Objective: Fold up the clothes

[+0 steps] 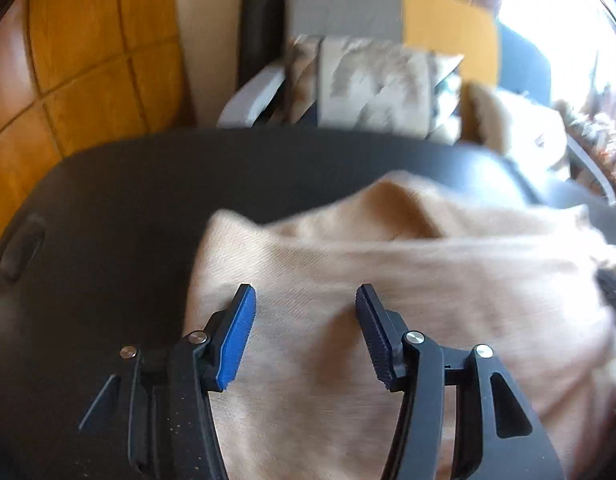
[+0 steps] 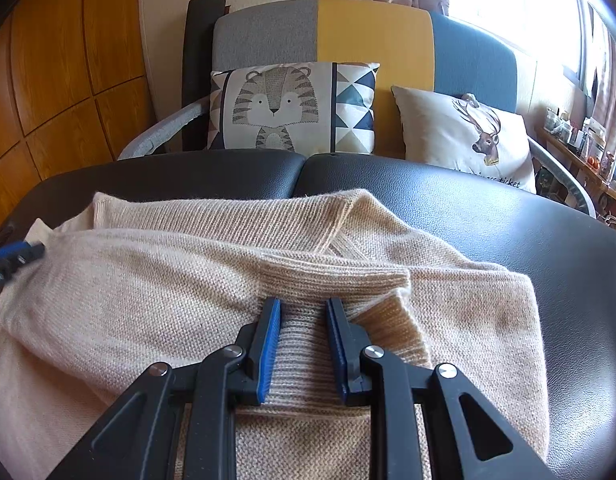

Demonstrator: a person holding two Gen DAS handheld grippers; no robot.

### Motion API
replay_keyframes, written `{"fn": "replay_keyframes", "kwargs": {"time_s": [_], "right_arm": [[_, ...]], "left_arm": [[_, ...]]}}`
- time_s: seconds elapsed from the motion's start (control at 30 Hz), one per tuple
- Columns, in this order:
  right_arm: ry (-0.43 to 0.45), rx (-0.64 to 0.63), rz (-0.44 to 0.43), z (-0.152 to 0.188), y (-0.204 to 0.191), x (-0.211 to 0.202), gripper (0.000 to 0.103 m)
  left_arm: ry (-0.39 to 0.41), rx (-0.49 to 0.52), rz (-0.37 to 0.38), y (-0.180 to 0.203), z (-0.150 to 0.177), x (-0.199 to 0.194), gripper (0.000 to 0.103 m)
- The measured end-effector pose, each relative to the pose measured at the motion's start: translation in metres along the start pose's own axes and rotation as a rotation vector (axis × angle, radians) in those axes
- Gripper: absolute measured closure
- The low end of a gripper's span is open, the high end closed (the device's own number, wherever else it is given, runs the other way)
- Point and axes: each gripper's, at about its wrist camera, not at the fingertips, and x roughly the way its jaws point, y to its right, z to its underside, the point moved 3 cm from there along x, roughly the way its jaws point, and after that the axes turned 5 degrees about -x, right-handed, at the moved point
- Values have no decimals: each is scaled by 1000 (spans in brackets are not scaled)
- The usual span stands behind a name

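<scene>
Sweater: a beige knitted sweater (image 2: 155, 292) lies partly folded on the black padded surface (image 2: 508, 216), spread across most of its near half, the ribbed collar toward the sofa.
Left tongs: the left tongs (image 1: 305, 320) stand wide open over the left part of the sweater, nothing between the blue pads; the fabric lies under and ahead of them. That view is blurred, so I cannot tell whether the tips touch the knit.
Right tongs: the right tongs (image 2: 303, 336) are partly closed around a ribbed band of the sweater, which runs between the two fingers; whether the pads actually press it I cannot tell.
Ribbed cuff: a ribbed cuff (image 2: 392, 324) lies just right of the right tongs, on top of the sweater.
Surface: its seam runs away from the sweater's collar toward the sofa.
Sofa: a grey, yellow and blue sofa (image 2: 372, 40) stands beyond the sweater, with a tiger cushion (image 2: 279, 108) and a deer cushion (image 2: 464, 136) leaning on it.
</scene>
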Motion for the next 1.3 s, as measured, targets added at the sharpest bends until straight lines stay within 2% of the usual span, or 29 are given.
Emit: {"fn": "replay_keyframes", "kwargs": {"time_s": [0.1, 0.23, 0.47, 0.57, 0.67, 0.77, 0.83, 0.9, 0.97, 1.03, 1.1, 1.2, 1.3], "right_arm": [[1, -6, 6, 0, -1, 0, 80], [0, -15, 15, 1, -2, 0, 80], [1, -5, 1, 1, 1, 0, 80], [-3, 6, -17, 0, 3, 1, 80], [-5, 14, -26, -1, 4, 1, 80], [-7, 15, -29, 0, 5, 1, 80], [-8, 18, -27, 1, 3, 1, 80], [-20, 13, -26, 0, 2, 2, 80], [-53, -36, -9, -5, -1, -3, 79], [-4, -50, 28, -8, 1, -24, 79], [56, -63, -11, -6, 2, -45, 79], [-12, -101, 32, 7, 5, -42, 79], [-43, -63, 19, 16, 16, -33, 79]], "left_arm": [[5, -43, 29, -8, -1, 0, 45], [27, -7, -8, 1, 3, -3, 44], [18, -16, 2, -5, 2, -7, 42], [-5, 6, -42, 1, 2, -16, 42], [22, -3, -24, 7, 12, -35, 41], [6, 21, -48, 9, 28, -35, 32], [-1, -3, -28, 4, 32, -32, 25], [-10, -28, -9, -1, 32, -29, 22], [-4, -15, -21, 2, 33, -29, 22], [5, -10, -26, 4, 35, -29, 22], [8, -18, -16, 2, 36, -29, 22], [10, -21, -3, 0, 37, -29, 21], [10, -27, 6, -1, 39, -28, 21]]}}
